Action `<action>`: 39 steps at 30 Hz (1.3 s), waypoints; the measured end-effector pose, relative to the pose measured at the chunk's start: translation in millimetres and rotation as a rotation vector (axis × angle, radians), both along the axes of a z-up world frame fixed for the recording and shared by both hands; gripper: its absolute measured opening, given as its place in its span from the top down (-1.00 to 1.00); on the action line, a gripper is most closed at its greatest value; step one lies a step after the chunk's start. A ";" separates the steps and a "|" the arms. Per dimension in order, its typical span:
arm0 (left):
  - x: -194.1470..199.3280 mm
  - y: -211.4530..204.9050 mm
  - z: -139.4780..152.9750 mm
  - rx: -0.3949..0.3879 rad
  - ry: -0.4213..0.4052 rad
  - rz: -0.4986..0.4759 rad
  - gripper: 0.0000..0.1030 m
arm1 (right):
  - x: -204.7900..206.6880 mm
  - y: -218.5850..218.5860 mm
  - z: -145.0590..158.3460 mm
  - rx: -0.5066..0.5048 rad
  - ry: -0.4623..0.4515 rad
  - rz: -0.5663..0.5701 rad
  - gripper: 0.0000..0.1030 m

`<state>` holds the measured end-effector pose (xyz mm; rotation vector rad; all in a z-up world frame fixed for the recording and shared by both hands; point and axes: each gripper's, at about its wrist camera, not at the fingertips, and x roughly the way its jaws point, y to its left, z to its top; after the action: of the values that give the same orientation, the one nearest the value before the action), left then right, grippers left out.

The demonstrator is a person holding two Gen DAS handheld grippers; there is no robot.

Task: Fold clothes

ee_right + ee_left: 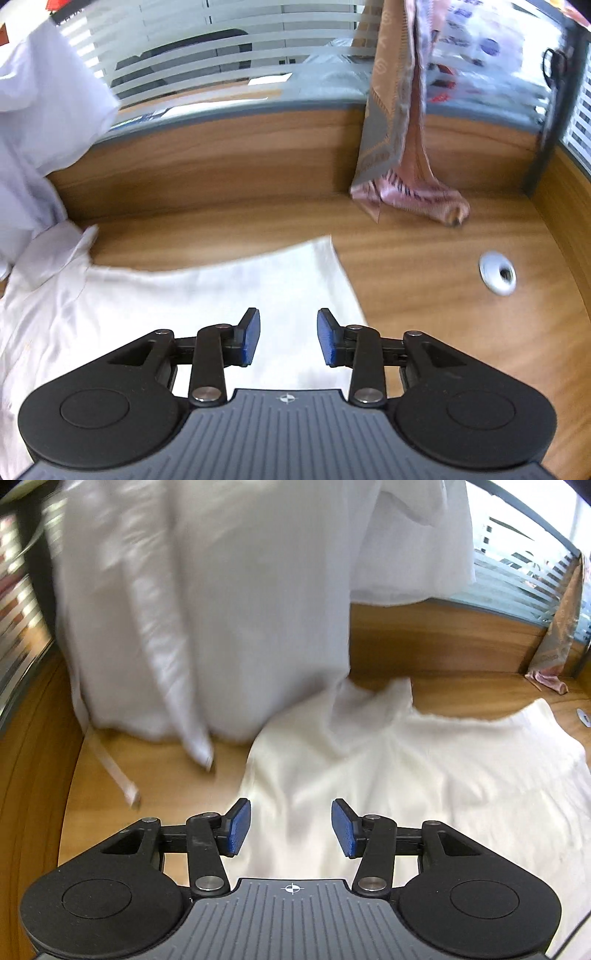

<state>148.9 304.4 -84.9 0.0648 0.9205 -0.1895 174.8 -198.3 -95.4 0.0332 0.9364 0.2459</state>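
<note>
Cream garment (pixel 406 775) lies flat on the wooden desk (pixel 461 657), under and ahead of both claws. Its long axis runs 9-to-3 across both views. Left gripper (pixel 291 827): jaws apart, nothing between the blue pads. Right gripper (pixel 289 336): same, empty. Right one looks nearer the free corner at 1 o'clock (pixel 325 243); left faces a rumpled bump at 12. Fabric thin, smooth, limp. White hanging cloth (pixel 203 609) at 11 o'clock, patterned scarf (pixel 399 147) at 1, both apart from it.

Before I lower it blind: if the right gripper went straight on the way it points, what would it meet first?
Most likely the cream garment lying flat on the desk; the right gripper is open and empty above it. Depth is unclear.
</note>
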 end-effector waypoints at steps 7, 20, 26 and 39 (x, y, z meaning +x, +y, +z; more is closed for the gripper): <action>-66.2 34.0 -27.9 -0.020 0.073 0.033 -0.01 | -88.0 4.7 1.0 0.003 0.051 0.038 0.24; -86.7 48.2 -73.6 0.082 0.167 -0.064 -0.09 | -200.6 17.4 -13.5 -0.044 0.125 0.044 0.23; -89.9 34.9 -75.0 0.209 0.087 -0.070 0.86 | -231.7 6.6 -12.7 -0.052 0.115 -0.007 0.18; -125.8 33.2 -41.1 0.101 -0.002 0.044 0.27 | -288.7 -31.1 -20.9 -0.090 0.109 -0.067 0.15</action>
<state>23.1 337.5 -126.0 0.1381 0.9281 -0.1025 -114.0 -229.3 -116.2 -0.0052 1.0520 0.1409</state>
